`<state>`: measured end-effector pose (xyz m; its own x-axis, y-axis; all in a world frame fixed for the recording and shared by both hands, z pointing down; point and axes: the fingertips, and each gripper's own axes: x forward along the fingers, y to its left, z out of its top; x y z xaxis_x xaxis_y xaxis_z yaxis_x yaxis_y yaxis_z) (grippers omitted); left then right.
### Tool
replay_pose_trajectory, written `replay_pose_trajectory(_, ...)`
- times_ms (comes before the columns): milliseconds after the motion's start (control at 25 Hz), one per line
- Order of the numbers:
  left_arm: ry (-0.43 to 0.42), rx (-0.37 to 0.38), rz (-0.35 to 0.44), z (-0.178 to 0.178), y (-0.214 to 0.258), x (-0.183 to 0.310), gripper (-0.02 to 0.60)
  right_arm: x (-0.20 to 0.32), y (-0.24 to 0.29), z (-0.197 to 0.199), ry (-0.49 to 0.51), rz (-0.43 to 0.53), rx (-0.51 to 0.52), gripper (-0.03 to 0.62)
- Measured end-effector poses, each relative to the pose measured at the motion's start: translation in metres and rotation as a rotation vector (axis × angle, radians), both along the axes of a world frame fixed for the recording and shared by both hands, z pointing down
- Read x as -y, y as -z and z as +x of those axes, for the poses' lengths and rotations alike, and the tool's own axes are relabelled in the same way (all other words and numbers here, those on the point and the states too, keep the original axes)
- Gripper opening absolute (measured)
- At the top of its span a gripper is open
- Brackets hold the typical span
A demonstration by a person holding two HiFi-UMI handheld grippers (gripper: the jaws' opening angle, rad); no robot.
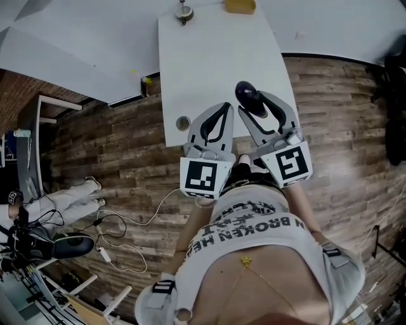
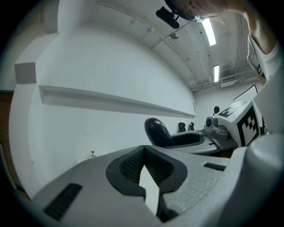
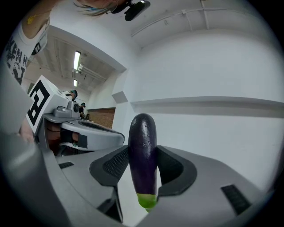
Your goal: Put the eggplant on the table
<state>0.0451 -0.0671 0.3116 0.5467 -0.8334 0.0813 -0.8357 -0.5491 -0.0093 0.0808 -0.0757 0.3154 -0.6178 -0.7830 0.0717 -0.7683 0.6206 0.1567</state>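
Eggplant (image 3: 143,155): held upright between the right gripper's pads, dark rounded end up and green stem end down. It is in the air above the near end of the table, not resting on it.
Right gripper (image 3: 143,170): jaws clamped on the eggplant's lower half, one ribbed pad on each side. A grip that low leaves the stem end free beneath, probably so that end can meet the table first.
Left gripper (image 2: 144,162): jaws together at the tips, with nothing between them. It rides level just beside the right gripper, apparently only keeping it company.
Table (image 1: 209,57): white, mostly bare in the middle. A small round thing (image 1: 183,122) sits by the near left corner and a yellow thing (image 1: 240,6) at the far end, both well clear of the eggplant.
Step in hand: by my reading, carrying the eggplant out over the table; it has not yet been set down.
Next move: likely lower it to the bare surface, then open the jaws.
Risk: released upright, it may topple and roll towards an edge.
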Motion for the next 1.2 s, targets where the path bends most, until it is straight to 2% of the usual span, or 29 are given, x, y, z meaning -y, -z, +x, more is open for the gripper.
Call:
replay_pose_trajectory(400,0.023,0.011,-0.017,-0.017,-0.010,0.031,0.005,0.033,-0.008,-0.011,0.014,-0.020,0.010,0.198)
replay_pose_trajectory(840,-0.105,0.002,-0.015,-0.039,-0.007,0.081,0.005,0.076,-0.006,-0.037,-0.080,-0.027,0.016,0.198)
replay_pose_trajectory(1200,-0.142,-0.016,-0.030,-0.082,-0.018,0.112,0.005,0.106,-0.016,-0.076,-0.119,-0.039,-0.006,0.198)
